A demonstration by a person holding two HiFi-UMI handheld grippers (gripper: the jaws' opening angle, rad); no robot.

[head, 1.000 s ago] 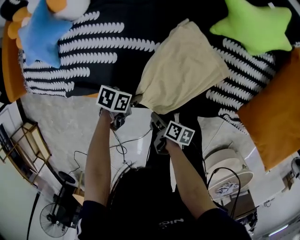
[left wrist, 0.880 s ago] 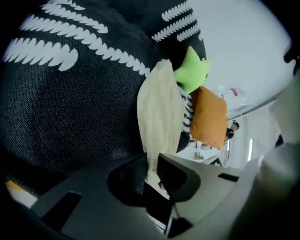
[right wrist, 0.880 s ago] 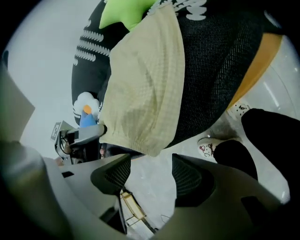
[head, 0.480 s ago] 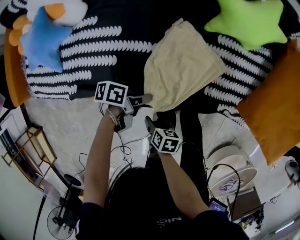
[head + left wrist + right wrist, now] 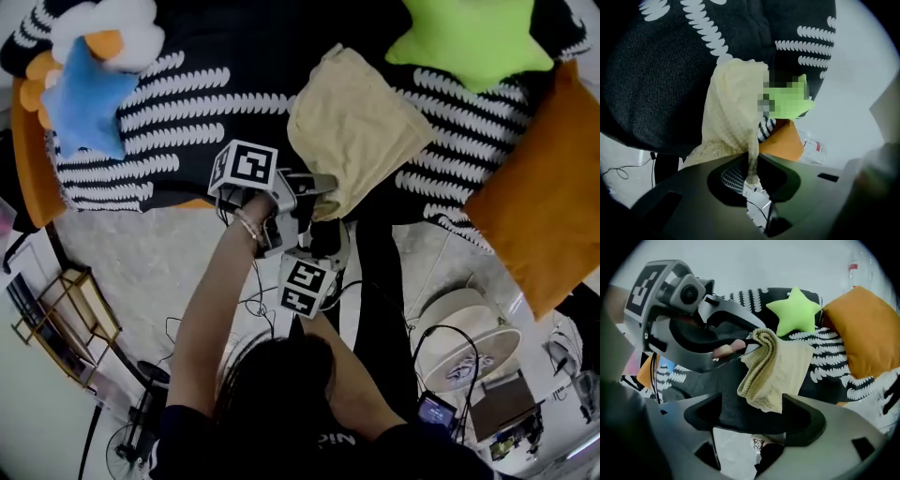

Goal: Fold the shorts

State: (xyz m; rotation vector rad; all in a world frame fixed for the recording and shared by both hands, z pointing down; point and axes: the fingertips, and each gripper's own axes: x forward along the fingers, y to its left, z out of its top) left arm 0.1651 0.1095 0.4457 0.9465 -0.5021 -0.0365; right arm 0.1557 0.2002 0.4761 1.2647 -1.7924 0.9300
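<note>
Pale yellow shorts (image 5: 356, 122) lie on the black bedcover (image 5: 225, 47) with white leaf stripes. My left gripper (image 5: 317, 184) is shut on their near edge, and the cloth (image 5: 736, 112) bunches into a pinched strip between its jaws (image 5: 751, 176). The right gripper view shows the left gripper (image 5: 751, 339) holding the ribbed folded edge of the shorts (image 5: 771, 366) lifted off the bed. My right gripper (image 5: 323, 239) sits just below the left one. Its jaws (image 5: 752, 411) are opening, with the hanging cloth above the gap and not pressed.
A green star pillow (image 5: 469, 37) lies beyond the shorts, a blue star pillow (image 5: 84, 94) at far left, an orange cushion (image 5: 539, 206) at right. On the floor below the bed edge are cables, a round white stool (image 5: 464, 347) and a wooden rack (image 5: 66, 319).
Both grippers rose toward the bed. The left one carried the shorts' near edge up and over. The right one came away from the cloth and its jaws widened.
</note>
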